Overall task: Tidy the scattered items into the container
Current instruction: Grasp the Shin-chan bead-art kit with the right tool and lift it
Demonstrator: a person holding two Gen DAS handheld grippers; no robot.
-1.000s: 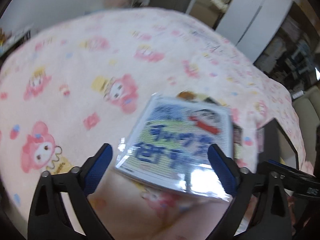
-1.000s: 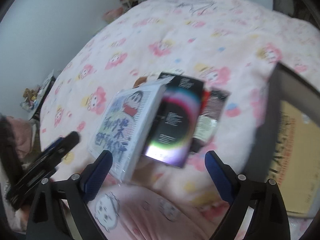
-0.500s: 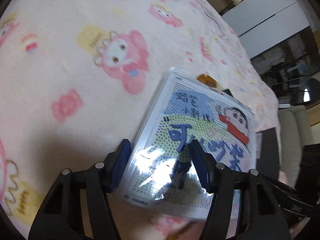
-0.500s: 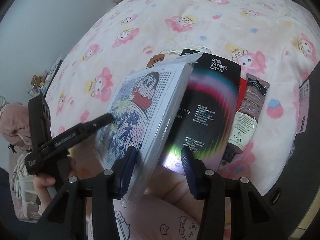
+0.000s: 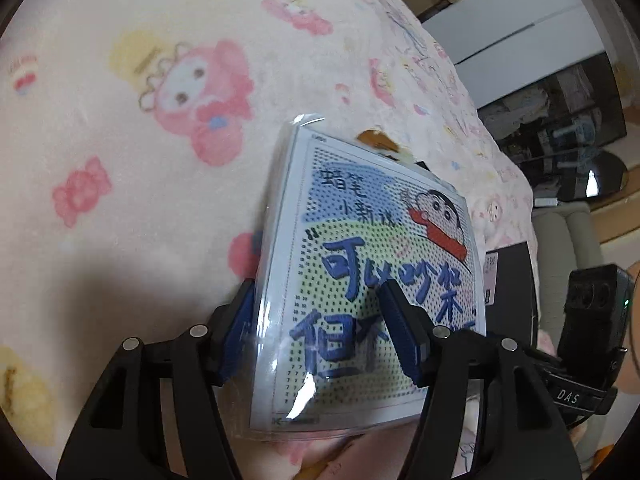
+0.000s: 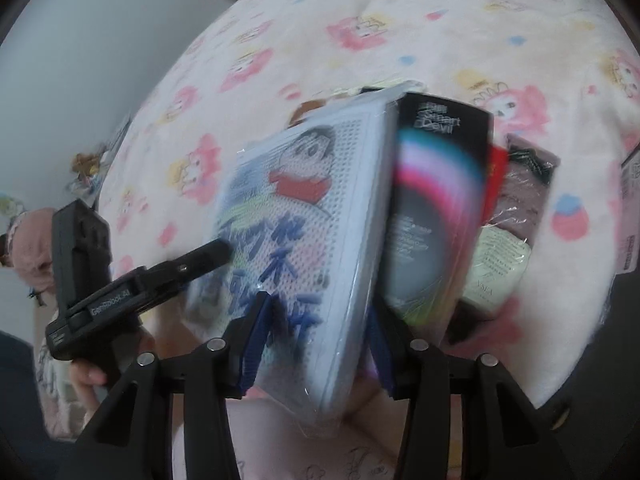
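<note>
Our left gripper (image 5: 320,332) and right gripper (image 6: 312,344) both clamp the near edge of the cartoon bead kit (image 5: 372,280), tilted up off the pink blanket (image 5: 120,160); behind it we see a black box (image 6: 436,200) and a sachet (image 6: 504,240) lying mid-blanket

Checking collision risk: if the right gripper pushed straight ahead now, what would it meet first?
The right gripper is already shut on the plastic-wrapped cartoon bead kit; beyond it, likely the pink cartoon-print blanket, though depth is unclear.
</note>
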